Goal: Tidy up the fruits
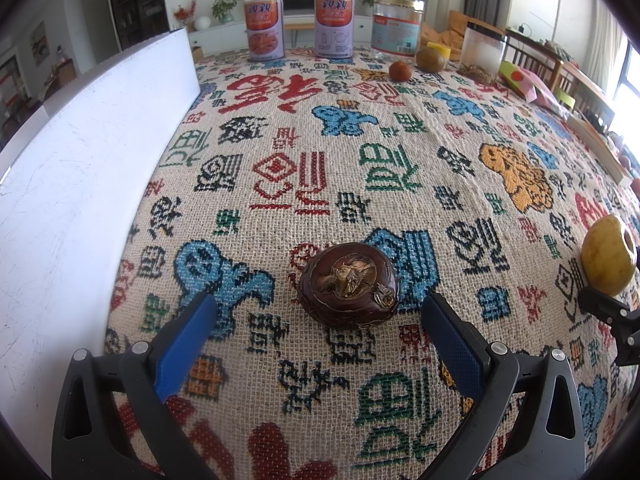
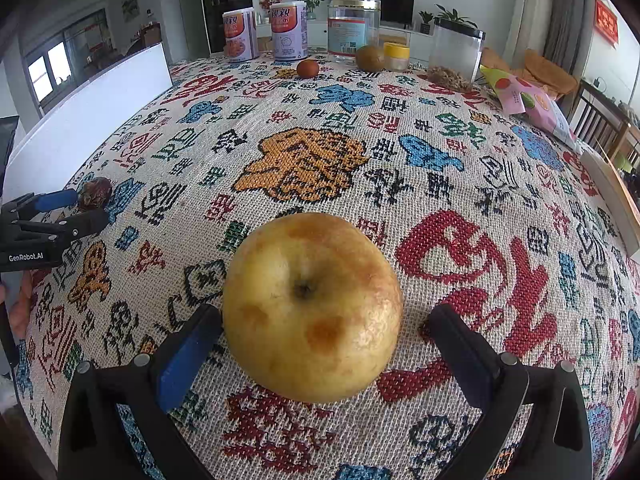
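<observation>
A dark brown round fruit (image 1: 348, 284) with a dried stem cap sits on the patterned tablecloth (image 1: 360, 152). My left gripper (image 1: 320, 300) is open, a blue-padded finger on each side of the fruit, neither touching it. The right wrist view shows a yellow apple (image 2: 312, 308) with brown blotches between the fingers of my right gripper (image 2: 326, 312), which is also open. The left pad is close to the apple and the right one stands apart. The apple (image 1: 608, 256) also appears at the right edge of the left wrist view. A small reddish fruit (image 2: 307, 68) and a greenish-brown fruit (image 2: 370, 58) lie far back.
Two printed cans (image 1: 266, 26), a glass jar (image 1: 398, 24) and a clear container (image 1: 482, 50) with dry bits line the far edge. A white board (image 1: 80, 152) stands along the left side. A snack bag (image 2: 524, 100) lies at the far right.
</observation>
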A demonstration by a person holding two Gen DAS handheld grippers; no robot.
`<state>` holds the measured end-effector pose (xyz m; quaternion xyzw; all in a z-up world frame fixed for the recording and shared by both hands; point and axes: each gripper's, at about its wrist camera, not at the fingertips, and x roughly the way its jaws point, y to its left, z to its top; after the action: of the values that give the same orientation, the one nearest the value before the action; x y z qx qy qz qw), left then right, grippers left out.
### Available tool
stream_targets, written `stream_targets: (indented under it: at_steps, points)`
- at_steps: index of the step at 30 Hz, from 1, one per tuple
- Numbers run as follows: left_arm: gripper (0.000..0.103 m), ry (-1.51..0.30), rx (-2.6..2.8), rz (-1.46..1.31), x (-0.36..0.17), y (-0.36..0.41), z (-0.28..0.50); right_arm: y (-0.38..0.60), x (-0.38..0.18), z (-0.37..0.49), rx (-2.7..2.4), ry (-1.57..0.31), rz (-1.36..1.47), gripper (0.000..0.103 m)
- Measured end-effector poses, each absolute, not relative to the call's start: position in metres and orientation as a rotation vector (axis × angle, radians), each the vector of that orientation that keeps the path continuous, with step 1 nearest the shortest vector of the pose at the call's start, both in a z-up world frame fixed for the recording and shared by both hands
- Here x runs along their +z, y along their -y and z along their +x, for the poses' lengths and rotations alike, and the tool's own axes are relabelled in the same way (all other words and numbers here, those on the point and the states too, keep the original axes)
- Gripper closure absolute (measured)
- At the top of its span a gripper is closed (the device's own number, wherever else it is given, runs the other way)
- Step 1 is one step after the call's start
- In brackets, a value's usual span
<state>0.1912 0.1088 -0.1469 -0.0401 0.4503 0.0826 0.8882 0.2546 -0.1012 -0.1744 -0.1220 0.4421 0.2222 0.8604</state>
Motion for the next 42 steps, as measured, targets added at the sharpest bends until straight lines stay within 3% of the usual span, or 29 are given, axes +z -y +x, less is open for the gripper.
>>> stream_targets:
  at_steps: [39,41,42]
  points:
    - [0.004,-0.926,0.037,-0.192,-0.139,-0.123,0.187,0.101,-0.174,0.255,0.467,-0.928,-0.255,0.000]
    - [0.010,-0.930,0.054,-0.135,-0.141,-0.114,0.193,0.101,-0.174,0.255,0.466,-0.929,-0.255,0.000]
    - [0.027,-0.927,0.074,-0.091,-0.142,-0.109,0.193,0.101,-0.174,0.255,0.467,-0.929,-0.255,0.000]
